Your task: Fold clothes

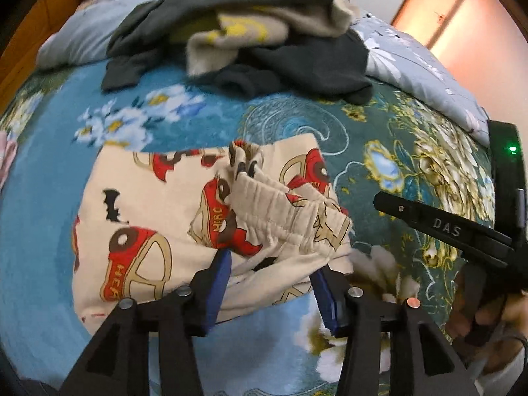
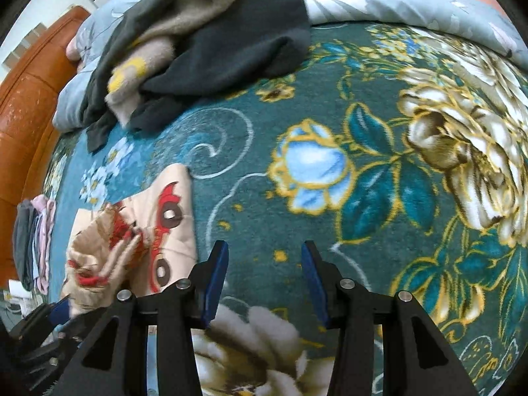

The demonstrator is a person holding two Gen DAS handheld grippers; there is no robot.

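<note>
Where printed shorts [image 1: 184, 217] bunch, left tongs [image 1: 270, 283] tips vanish beneath

The left gripper [image 1: 272, 283] has its blue-padded jaws spread wide around the near edge of cream printed pants [image 1: 184, 217], whose gathered elastic waistband [image 1: 287, 211] stands up just beyond the fingertips. The pants lie on a blue-green floral blanket [image 1: 379, 138], toward its near edge. A heap of dark grey and beige clothes [image 1: 244, 39] sits toward its far edge beside a pale floral quilt [image 1: 412, 66], while the right gripper [image 1: 462, 231] reaches in from the right side.
</note>
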